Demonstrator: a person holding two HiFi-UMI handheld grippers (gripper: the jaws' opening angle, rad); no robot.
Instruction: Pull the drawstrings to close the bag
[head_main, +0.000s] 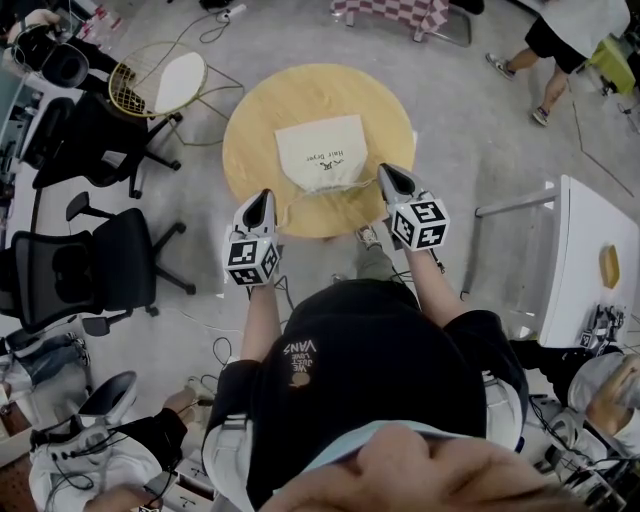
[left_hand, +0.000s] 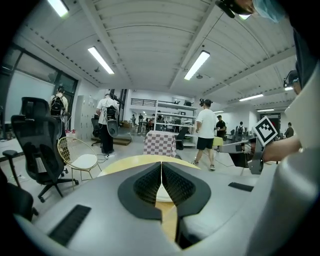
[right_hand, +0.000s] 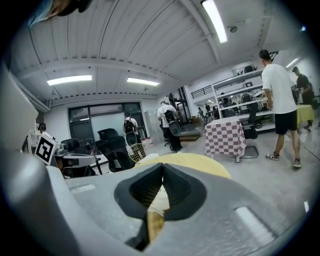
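A cream drawstring bag (head_main: 320, 150) lies flat on the round wooden table (head_main: 250, 130), its mouth toward me. Thin drawstrings (head_main: 352, 186) run from the mouth out to both sides. My left gripper (head_main: 266, 193) sits at the table's near left edge, jaws together where the left string ends. My right gripper (head_main: 384, 170) is at the bag's near right corner, jaws together on the right string. In the left gripper view the left gripper (left_hand: 161, 165) has its pads meeting, with cream bag (left_hand: 162, 194) below. In the right gripper view the right gripper (right_hand: 162, 167) is closed, a thin string crossing under it.
Two black office chairs (head_main: 100, 260) stand to the left, and a gold wire chair with a white seat (head_main: 160, 85) at the far left of the table. A white table (head_main: 590, 260) stands at the right. A person (head_main: 560, 40) walks at the far right, near a checkered table (head_main: 395, 12).
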